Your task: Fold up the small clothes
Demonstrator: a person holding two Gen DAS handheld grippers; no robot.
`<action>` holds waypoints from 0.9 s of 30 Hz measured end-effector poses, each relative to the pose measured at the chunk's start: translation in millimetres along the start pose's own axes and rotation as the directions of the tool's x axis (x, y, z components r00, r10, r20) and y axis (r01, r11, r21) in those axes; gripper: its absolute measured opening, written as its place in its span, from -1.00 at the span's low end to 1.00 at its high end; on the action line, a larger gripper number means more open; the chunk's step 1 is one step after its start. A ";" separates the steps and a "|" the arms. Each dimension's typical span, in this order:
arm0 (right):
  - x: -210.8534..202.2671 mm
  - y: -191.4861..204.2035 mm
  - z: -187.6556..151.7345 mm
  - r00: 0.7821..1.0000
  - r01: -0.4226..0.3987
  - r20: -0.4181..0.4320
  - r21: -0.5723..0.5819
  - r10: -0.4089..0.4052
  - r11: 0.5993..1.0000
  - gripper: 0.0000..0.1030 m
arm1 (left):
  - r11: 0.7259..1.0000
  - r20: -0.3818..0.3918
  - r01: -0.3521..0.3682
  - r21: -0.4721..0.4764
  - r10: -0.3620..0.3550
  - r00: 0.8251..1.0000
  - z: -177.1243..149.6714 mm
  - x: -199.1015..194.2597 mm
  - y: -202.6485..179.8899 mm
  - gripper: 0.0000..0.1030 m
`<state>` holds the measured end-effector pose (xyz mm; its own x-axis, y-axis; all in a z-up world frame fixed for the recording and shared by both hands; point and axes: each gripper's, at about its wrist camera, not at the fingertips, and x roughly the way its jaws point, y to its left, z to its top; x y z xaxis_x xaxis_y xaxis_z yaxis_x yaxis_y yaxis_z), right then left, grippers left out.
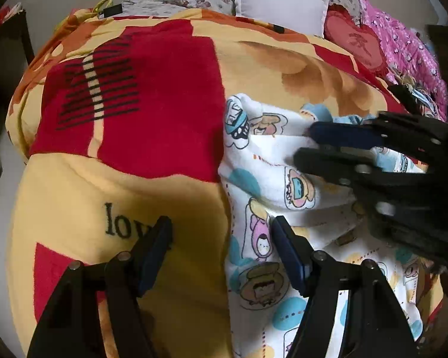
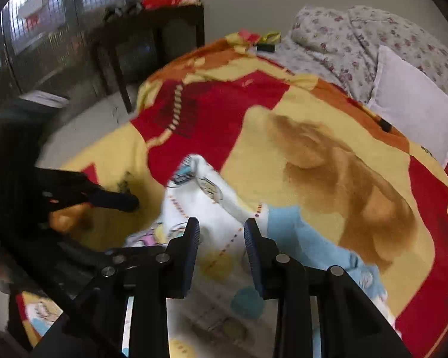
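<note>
While one small cartoon-print garment (image 1: 262, 179) lies bunched on the red-and-yellow blanket (image 1: 170, 113), right of centre in the left wrist view, two grippers hover above it. The left gripper (image 1: 222, 232) sits at the bottom of that frame, jaws spread wide, one finger over blanket, one over cloth, pinching nothing. The right gripper (image 2: 221, 229) at lower centre of its own view has jaws partly apart over the white fabric, nothing between them. One white pillow (image 2: 415, 104) rests upper right, beside one floral quilt (image 2: 358, 35).
</note>
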<state>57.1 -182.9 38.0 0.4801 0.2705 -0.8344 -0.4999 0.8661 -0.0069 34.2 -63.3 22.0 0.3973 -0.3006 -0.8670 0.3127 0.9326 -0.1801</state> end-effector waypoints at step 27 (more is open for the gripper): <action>-40.3 -50.1 -13.4 0.984 0.155 0.060 0.179 -0.168 0.971 -0.49 | 0.999 0.046 -0.007 -0.033 0.008 0.999 7.7 -18.4 6.3 0.41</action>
<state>53.2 -242.7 64.6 0.5997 0.1458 -0.7868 -0.2818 0.9587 -0.0372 35.5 -53.4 40.4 0.4390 -0.3019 -0.8463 0.2818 0.9406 -0.1894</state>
